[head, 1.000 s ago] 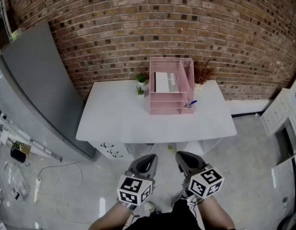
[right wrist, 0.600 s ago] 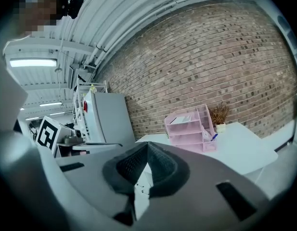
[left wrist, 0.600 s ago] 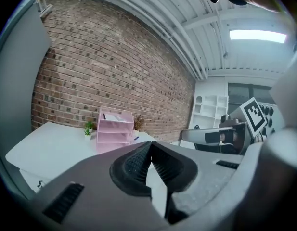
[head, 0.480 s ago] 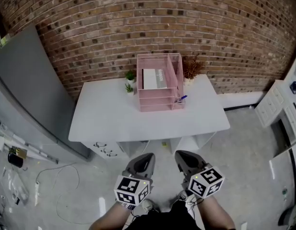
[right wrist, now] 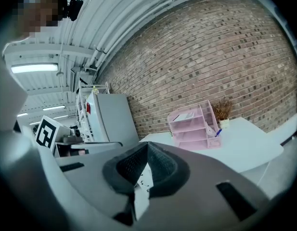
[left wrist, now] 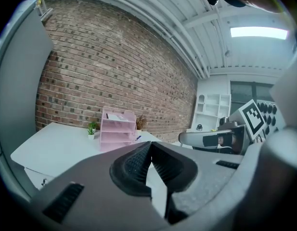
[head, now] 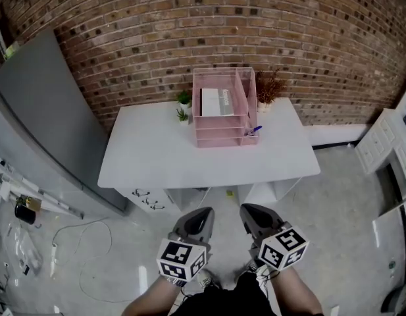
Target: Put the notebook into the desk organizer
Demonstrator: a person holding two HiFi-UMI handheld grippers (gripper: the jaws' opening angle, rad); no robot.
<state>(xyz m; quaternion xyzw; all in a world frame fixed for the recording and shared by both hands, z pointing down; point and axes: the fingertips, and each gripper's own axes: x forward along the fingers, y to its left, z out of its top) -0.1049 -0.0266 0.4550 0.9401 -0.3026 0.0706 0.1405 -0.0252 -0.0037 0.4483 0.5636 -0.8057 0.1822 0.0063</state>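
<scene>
A pink desk organizer [head: 226, 120] stands at the back of the white desk [head: 156, 157], against the brick wall. A white and grey notebook [head: 214, 102] lies flat in its top tray, also visible as the notebook [right wrist: 186, 114] in the right gripper view. Both grippers hang low near the person's body, well short of the desk's front edge. My left gripper [head: 204, 214] is shut with nothing in it. My right gripper [head: 247, 212] is shut and empty too. In the left gripper view the organizer [left wrist: 118, 128] is far beyond the closed left gripper [left wrist: 149, 146].
A blue pen [head: 254, 130] sticks out at the organizer's front right corner. Two small green plants [head: 183, 105] stand left of the organizer, and a dried plant [head: 268, 87] to its right. A grey cabinet [head: 45, 124] is left of the desk. Cables [head: 77, 242] lie on the floor.
The head view has shifted a little, so the desk and organizer sit slightly higher and to the right in the picture. Both grippers stay shut in the same place.
</scene>
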